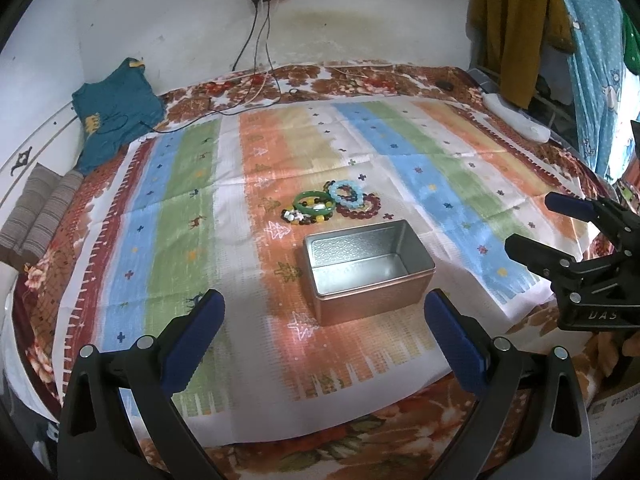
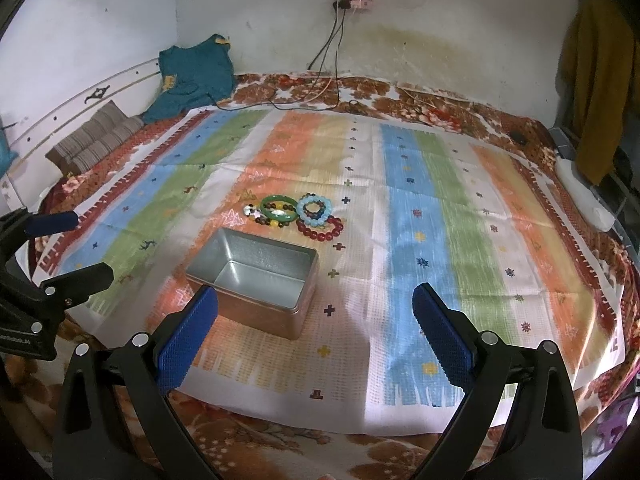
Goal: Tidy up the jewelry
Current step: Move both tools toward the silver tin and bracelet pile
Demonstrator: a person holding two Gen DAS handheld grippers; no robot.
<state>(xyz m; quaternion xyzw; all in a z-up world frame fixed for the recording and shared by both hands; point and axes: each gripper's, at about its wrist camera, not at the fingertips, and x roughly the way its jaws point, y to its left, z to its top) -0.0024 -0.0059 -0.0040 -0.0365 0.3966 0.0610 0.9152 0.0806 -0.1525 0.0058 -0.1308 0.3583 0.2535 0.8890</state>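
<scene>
Both grippers, left gripper (image 1: pixel 324 332) and right gripper (image 2: pixel 316 328), hover spread and empty as bracelets (image 1: pixel 330 206) lie heaped at the open metal tin's (image 1: pixel 368 276) 12 o'clock, best lifted singly.

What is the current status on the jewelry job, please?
Left hand-held gripper and right hand-held gripper both open, holding nothing. Bracelets piled on striped cloth behind empty metal tin. Nothing in the way.

Home bedroom: bed (image 1: pixel 120 216), pillow (image 1: pixel 36 212), hanging clothes (image 1: pixel 516 28), wall socket (image 2: pixel 352 2).
</scene>
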